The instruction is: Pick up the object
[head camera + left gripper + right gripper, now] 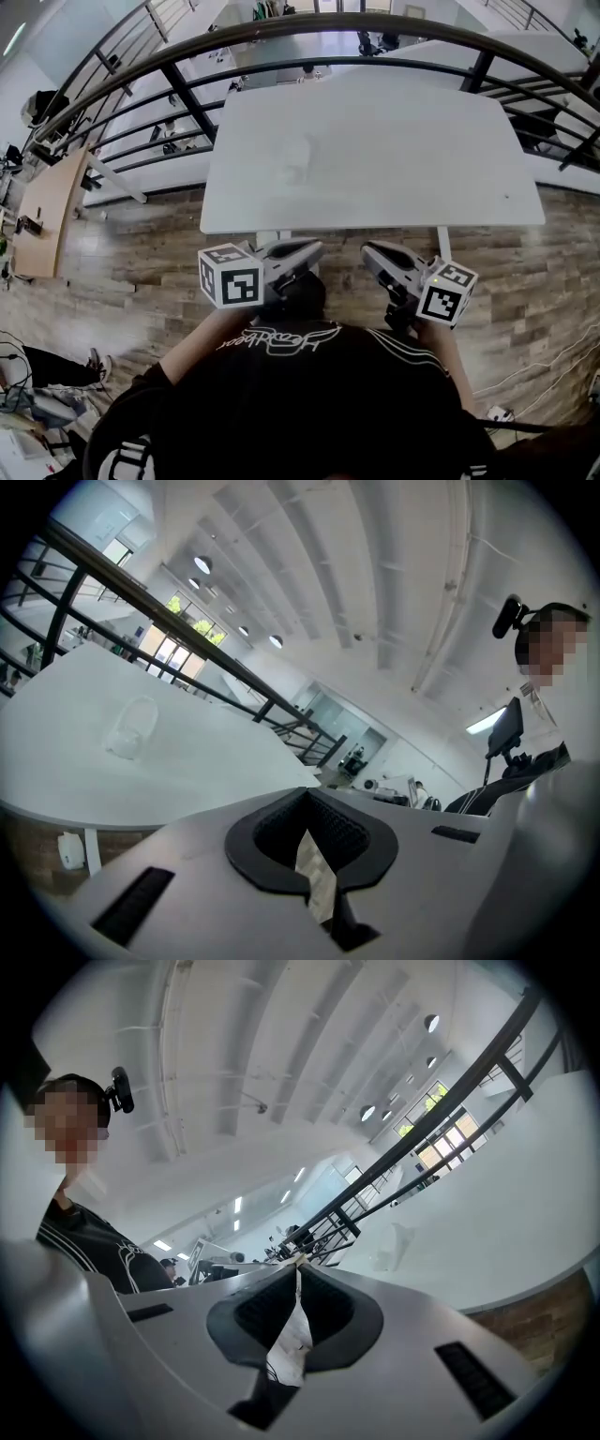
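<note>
Clear obj (298, 157) on white tbl (422, 178); shirt (300, 403) script illegible.

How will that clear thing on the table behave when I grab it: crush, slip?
The clear object looks thin-walled and see-through, so it is probably light and easily crushed; close gently. It sits on a smooth white table, so a push would likely slide it. Its shape is too faint to judge rolling.

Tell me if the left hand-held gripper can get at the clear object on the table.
Probably yes: only bare table lies between the left hand-held gripper and the clear object. Its jaws are shut and must open first.
</note>
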